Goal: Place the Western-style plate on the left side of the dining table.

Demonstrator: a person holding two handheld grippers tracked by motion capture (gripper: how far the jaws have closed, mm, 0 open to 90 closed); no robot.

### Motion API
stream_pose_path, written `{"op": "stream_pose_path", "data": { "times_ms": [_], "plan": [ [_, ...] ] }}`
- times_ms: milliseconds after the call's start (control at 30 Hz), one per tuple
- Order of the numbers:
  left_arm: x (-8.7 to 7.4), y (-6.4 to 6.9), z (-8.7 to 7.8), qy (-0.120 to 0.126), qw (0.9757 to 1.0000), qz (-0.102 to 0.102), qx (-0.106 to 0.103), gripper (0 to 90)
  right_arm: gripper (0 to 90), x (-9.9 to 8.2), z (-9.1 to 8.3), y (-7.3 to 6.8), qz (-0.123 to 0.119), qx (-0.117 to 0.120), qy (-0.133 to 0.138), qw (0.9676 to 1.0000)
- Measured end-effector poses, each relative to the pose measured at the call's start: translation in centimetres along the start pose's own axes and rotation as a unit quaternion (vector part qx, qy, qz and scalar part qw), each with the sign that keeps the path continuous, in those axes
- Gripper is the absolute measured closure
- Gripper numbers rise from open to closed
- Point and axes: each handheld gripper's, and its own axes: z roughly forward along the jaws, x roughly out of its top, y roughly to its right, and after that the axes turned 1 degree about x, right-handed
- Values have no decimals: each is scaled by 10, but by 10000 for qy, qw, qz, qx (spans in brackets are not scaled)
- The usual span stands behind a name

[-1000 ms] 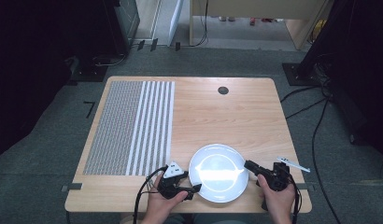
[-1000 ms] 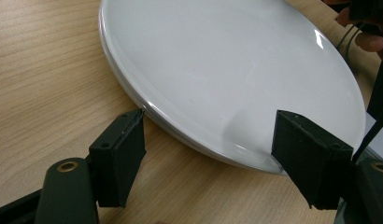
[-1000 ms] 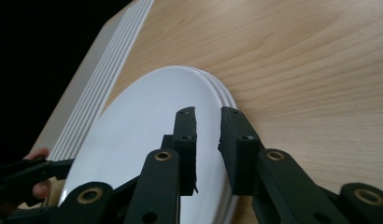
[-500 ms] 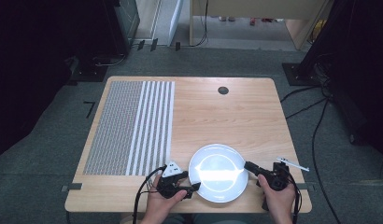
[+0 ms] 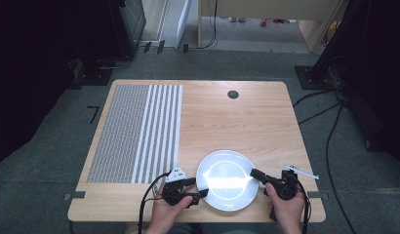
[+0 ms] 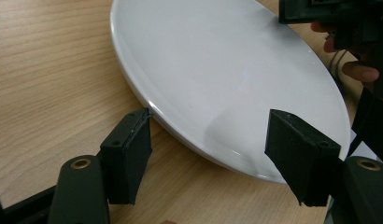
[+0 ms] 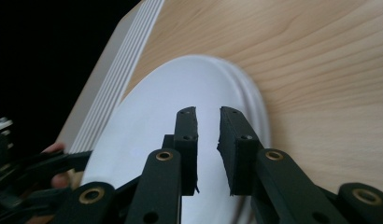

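A white plate point(image 5: 226, 178) lies on the wooden table point(image 5: 237, 122) near its front edge, between my two hands. My left gripper point(image 5: 199, 186) sits at the plate's left rim. In the left gripper view, the left gripper point(image 6: 210, 113) has the near rim of the plate point(image 6: 227, 60) between its wide-apart jaws. These jaws have just been closing, and one fingertip point(image 6: 140, 121) is at the rim. My right gripper point(image 5: 253, 173) reaches over the right rim. In the right gripper view, the right gripper point(image 7: 208, 111) is rolled sideways, its jaws nearly together on the plate point(image 7: 147, 116).
A grey and white striped mat point(image 5: 134, 134) covers the table's left part. A small black round grommet point(image 5: 232, 94) sits near the far edge. A thin white pen-like object point(image 5: 300, 170) lies right of my right hand. Cables trail on the floor at the right.
Both hands and the plate stay where they were. The left gripper's jaws look slightly closer together around the plate's rim.
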Motion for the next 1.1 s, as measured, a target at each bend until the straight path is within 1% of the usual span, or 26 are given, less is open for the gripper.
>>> {"op": "stream_pose_path", "data": {
  "times_ms": [33,67,100,167,233,267,300,333,400,433,467,533,600,667,800,833,867,933,967,1000,1033,1100],
  "plan": [
    [0,0,0,0,10000,0,0,326,784,0,0,0,0,0,0,10000],
    [0,-2,0,-21,10000,-43,-24,328,781,3,-3,4,19,-130,114,9998],
    [0,-2,0,-21,10000,-43,-24,330,781,3,-3,4,19,-130,114,9998],
    [-1,-3,0,-38,10000,-58,-64,333,775,4,-5,9,94,-178,105,9997],
    [-1,-2,2,-69,9999,-46,-118,338,776,5,-7,13,224,-123,47,9997],
    [-1,-2,2,-69,9999,-46,-118,338,772,5,-7,13,266,-49,12,9996],
    [-2,-2,2,-74,9999,-46,-129,338,772,5,-7,13,266,-49,12,9996],
    [-2,-1,3,-98,9999,-31,-114,339,773,4,-6,11,198,-73,37,9998],
    [-2,-1,4,-121,9998,-38,-137,340,771,5,-5,11,218,-59,30,9997],
    [-2,-1,5,-132,9998,-35,-143,340,771,5,-4,13,180,-60,27,9998],
    [-2,-1,5,-132,9998,-35,-143,339,773,4,-4,13,203,-64,-17,9998],
    [-2,0,5,-126,9998,-22,-128,338,768,4,-4,14,199,-34,6,9998],
    [-2,-1,5,-121,9998,-40,-166,337,768,4,-4,14,168,-11,4,9999],
    [-2,-1,5,-116,9998,-37,-164,337,768,4,-4,14,208,34,-13,9998],
    [-2,-2,4,-120,9997,-60,-205,336,771,3,-1,14,174,179,-99,9996],
    [-2,-2,4,-120,9997,-60,-205,336,771,3,-1,14,174,179,-99,9996],
    [-2,-2,4,-116,9997,-63,-214,336,771,1,3,11,114,267,-191,9994],
    [-2,-2,4,-108,9997,-66,-206,332,771,0,4,10,77,288,-212,9993],
    [-2,-3,4,-87,9998,-75,-176,332,769,-1,6,9,56,307,-240,9992],
    [-1,-5,0,-35,9998,-132,-145,336,762,-2,8,6,-8,297,-235,9993],
    [-1,-5,0,-35,9998,-132,-145,336,762,-2,8,6,-8,297,-235,9993],
    [0,-8,-6,61,9998,-215,-7,339,760,-2,8,6,-17,299,-222,9993]
  ]
}}
